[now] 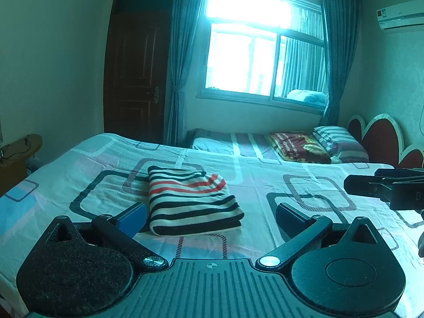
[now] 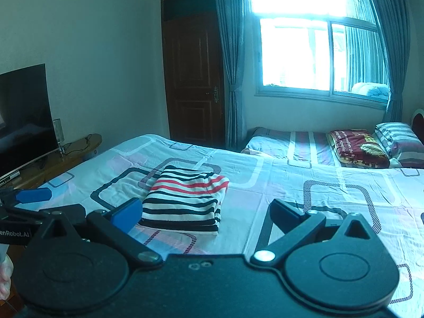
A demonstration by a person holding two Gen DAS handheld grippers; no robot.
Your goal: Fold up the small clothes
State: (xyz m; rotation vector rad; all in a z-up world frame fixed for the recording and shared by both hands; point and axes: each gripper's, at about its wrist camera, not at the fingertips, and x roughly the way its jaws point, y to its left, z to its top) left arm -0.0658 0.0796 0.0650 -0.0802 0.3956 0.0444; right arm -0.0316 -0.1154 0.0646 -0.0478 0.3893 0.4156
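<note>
Bedroom: a bright window (image 1: 254, 50) with blue curtains on the far wall, a dark wooden door (image 1: 137, 71) to its left. The bed (image 1: 265, 180) with a sheet of rounded-rectangle patterns fills the lower half of both views; its left edge runs beside a wooden sideboard (image 2: 61, 159) carrying a television (image 2: 23, 116). A second, lower bed (image 2: 304, 145) lies beyond the far edge, with a dark red blanket (image 2: 357, 145) and a striped pillow (image 2: 400, 137) near the headboard (image 1: 381, 137). The sheet is bare to the right of and behind the garment. The striped garment (image 1: 190, 201), black, white and red, lies folded into a compact rectangle flat on the bed, left of centre, well away from every edge. Left claw (image 1: 212, 216): fingers spread wide apart, holding nothing, hovering just in front of the garment; its blue-padded finger (image 1: 133, 217) is just beside the garment's near-left corner, contact not discernible. Right claw (image 2: 206, 216): likewise wide apart and empty, blue-padded finger (image 2: 127, 213) close to the garment's near-left edge, black finger (image 2: 285, 214) over bare sheet.
</note>
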